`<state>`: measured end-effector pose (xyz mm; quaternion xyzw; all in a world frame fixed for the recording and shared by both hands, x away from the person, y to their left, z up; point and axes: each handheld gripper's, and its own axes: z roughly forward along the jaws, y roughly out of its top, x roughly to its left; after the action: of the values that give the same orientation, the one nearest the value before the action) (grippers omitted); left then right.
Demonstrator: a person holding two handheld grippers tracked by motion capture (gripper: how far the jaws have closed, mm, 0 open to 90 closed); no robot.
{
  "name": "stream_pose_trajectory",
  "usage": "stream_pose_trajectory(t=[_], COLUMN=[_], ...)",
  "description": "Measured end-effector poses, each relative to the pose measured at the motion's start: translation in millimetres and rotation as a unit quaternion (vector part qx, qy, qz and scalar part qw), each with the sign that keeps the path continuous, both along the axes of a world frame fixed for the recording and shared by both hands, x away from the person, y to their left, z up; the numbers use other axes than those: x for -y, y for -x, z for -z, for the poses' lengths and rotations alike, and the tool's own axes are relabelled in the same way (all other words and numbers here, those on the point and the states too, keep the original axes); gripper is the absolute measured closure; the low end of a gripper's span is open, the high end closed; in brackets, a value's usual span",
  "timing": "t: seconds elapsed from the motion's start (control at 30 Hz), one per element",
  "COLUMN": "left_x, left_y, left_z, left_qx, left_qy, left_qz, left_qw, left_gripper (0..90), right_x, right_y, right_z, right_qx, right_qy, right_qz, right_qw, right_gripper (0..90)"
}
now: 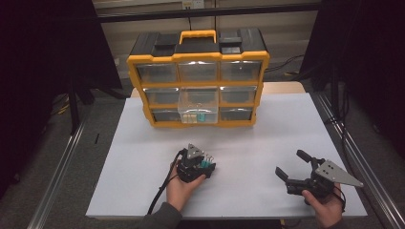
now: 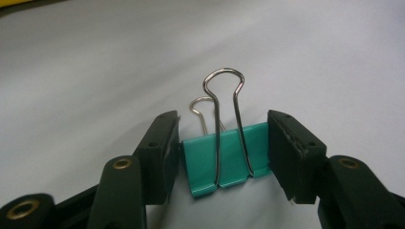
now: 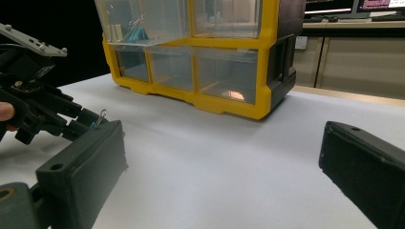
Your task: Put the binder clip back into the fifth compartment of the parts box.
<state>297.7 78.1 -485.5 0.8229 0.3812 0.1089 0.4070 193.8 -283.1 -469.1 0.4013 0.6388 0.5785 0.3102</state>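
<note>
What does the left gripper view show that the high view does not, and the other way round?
Left gripper view alone: the teal binder clip up close, its wire handles raised, both black jaws pressed against its sides.

High view alone: the yellow drawer cabinet with its middle drawer pulled out, the right claw open and apart from the clip, and both hands.

Shared: the left claw shut on the clip, on the white table.
</note>
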Motion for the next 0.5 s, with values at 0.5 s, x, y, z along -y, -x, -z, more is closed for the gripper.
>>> stream_pose_trajectory(t=[0.5], left_x=[-18.6], left_y=[1.3], left_z=[-33.2], left_qx=[0.043], left_qy=[0.074], left_qz=[0.004], left_qw=[0.9963], left_gripper=[46.9], right_x=[0.0], right_y=[-0.5], right_z=[0.2], right_qx=[0.001], right_qy=[-0.001], right_qz=[-0.002], right_qw=[1.0], right_gripper=[1.6])
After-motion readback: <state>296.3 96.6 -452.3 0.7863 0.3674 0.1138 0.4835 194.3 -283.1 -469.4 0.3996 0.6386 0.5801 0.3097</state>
